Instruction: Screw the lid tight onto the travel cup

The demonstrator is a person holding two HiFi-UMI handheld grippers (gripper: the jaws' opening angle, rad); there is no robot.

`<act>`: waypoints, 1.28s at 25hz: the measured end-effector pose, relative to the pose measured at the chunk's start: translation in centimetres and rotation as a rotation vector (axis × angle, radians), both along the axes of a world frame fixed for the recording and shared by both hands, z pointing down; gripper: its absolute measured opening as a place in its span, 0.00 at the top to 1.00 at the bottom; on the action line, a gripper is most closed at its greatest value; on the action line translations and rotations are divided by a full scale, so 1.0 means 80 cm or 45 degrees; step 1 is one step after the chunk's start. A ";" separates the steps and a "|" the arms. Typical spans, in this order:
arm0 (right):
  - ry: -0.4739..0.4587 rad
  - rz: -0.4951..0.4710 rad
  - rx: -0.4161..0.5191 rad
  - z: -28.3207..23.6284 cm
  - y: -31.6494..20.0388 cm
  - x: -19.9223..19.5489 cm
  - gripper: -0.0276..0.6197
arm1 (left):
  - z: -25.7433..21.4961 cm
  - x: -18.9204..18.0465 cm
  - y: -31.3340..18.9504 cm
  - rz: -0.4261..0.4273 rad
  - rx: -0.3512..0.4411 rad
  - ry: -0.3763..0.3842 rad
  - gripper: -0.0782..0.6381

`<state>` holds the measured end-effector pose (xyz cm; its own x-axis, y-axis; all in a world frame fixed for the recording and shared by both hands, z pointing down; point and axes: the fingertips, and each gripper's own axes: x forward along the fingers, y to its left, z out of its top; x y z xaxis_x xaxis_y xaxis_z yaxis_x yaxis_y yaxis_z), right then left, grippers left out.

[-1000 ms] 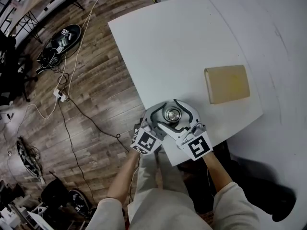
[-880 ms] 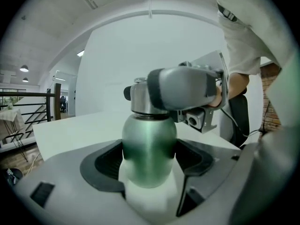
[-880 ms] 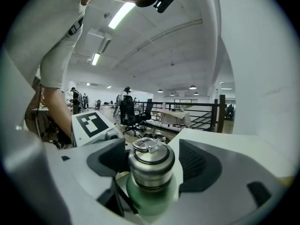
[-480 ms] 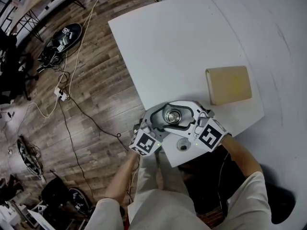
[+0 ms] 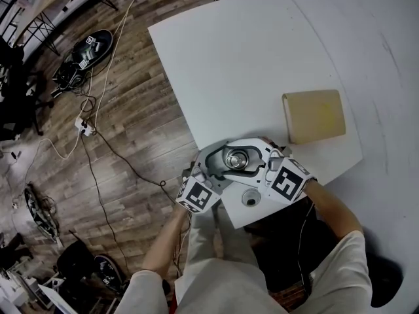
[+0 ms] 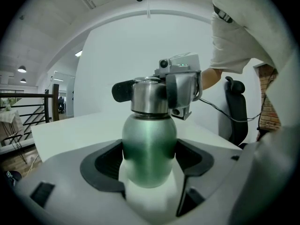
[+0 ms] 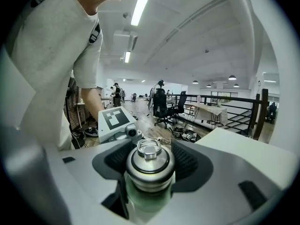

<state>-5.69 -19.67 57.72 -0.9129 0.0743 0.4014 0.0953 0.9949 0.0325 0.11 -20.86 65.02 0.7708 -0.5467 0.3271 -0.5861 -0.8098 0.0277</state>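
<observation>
left gripper clamps cup; right gripper jaws just closed on lid; tan box (well apart)

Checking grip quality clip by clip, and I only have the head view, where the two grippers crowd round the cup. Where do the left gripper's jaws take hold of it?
Observer: The left gripper has its jaws clamped on the green body of the travel cup, below the lid.
Operator: And the right one?
Observer: The right gripper has just been closing its jaws. The steel lid sits between them, and the pads look to meet it on both sides.
Operator: Is the cup tilted?
Observer: No, in the left gripper view it stands upright.
</observation>
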 end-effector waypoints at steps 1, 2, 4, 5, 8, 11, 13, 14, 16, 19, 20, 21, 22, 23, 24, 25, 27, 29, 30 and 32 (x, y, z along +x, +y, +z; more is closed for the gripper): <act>-0.005 0.024 0.006 -0.001 -0.001 0.000 0.56 | 0.000 0.000 0.000 0.000 -0.001 0.000 0.41; -0.012 0.052 0.012 -0.001 -0.003 -0.001 0.56 | 0.000 -0.001 -0.001 0.000 -0.002 -0.002 0.41; -0.035 0.120 0.020 -0.002 -0.007 -0.001 0.56 | 0.000 -0.001 -0.002 -0.002 -0.003 -0.004 0.41; -0.048 0.157 0.022 -0.001 -0.009 -0.001 0.56 | 0.001 -0.001 -0.002 -0.003 -0.002 -0.004 0.41; -0.049 0.269 0.023 0.004 -0.012 0.003 0.56 | 0.002 0.000 -0.001 -0.004 0.000 -0.004 0.41; -0.042 0.393 0.049 0.004 -0.015 0.003 0.56 | 0.002 -0.001 0.000 -0.008 0.004 -0.005 0.41; -0.060 0.480 0.069 0.002 -0.018 0.004 0.56 | 0.001 -0.001 0.001 -0.009 0.005 -0.006 0.41; -0.067 0.519 0.075 0.001 -0.019 0.004 0.56 | 0.001 0.000 0.001 -0.008 0.005 -0.006 0.41; -0.073 0.587 0.083 0.000 -0.021 0.005 0.56 | 0.000 0.000 0.002 -0.009 0.006 -0.007 0.41; -0.092 0.675 0.088 -0.001 -0.026 0.006 0.56 | 0.000 -0.001 0.001 -0.012 0.007 -0.009 0.41; -0.100 0.708 0.083 -0.001 -0.028 0.007 0.56 | 0.001 -0.001 0.001 -0.013 0.007 -0.010 0.41; -0.106 0.743 0.080 -0.001 -0.030 0.009 0.56 | 0.002 0.000 0.000 -0.014 0.006 -0.011 0.41; -0.110 0.778 0.081 -0.001 -0.032 0.010 0.56 | 0.002 0.000 0.000 -0.016 0.006 -0.012 0.41; -0.114 0.810 0.084 -0.001 -0.034 0.011 0.56 | 0.003 0.001 -0.001 -0.017 0.006 -0.012 0.41; -0.117 0.838 0.087 -0.001 -0.035 0.012 0.56 | 0.003 0.001 -0.001 -0.018 0.006 -0.013 0.41; -0.118 0.862 0.088 -0.001 -0.036 0.013 0.56 | 0.003 0.002 -0.001 -0.018 0.006 -0.014 0.41; -0.114 0.907 0.093 0.000 -0.037 0.014 0.56 | 0.003 0.002 0.000 -0.021 0.007 -0.015 0.41; -0.111 0.961 0.096 0.000 -0.038 0.016 0.56 | 0.003 0.002 0.000 -0.023 0.009 -0.017 0.41; -0.112 0.991 0.097 0.000 -0.038 0.017 0.56 | 0.003 0.002 0.001 -0.024 0.010 -0.018 0.41; -0.117 1.054 0.102 -0.003 -0.039 0.017 0.56 | 0.002 0.001 0.003 -0.024 0.011 -0.019 0.41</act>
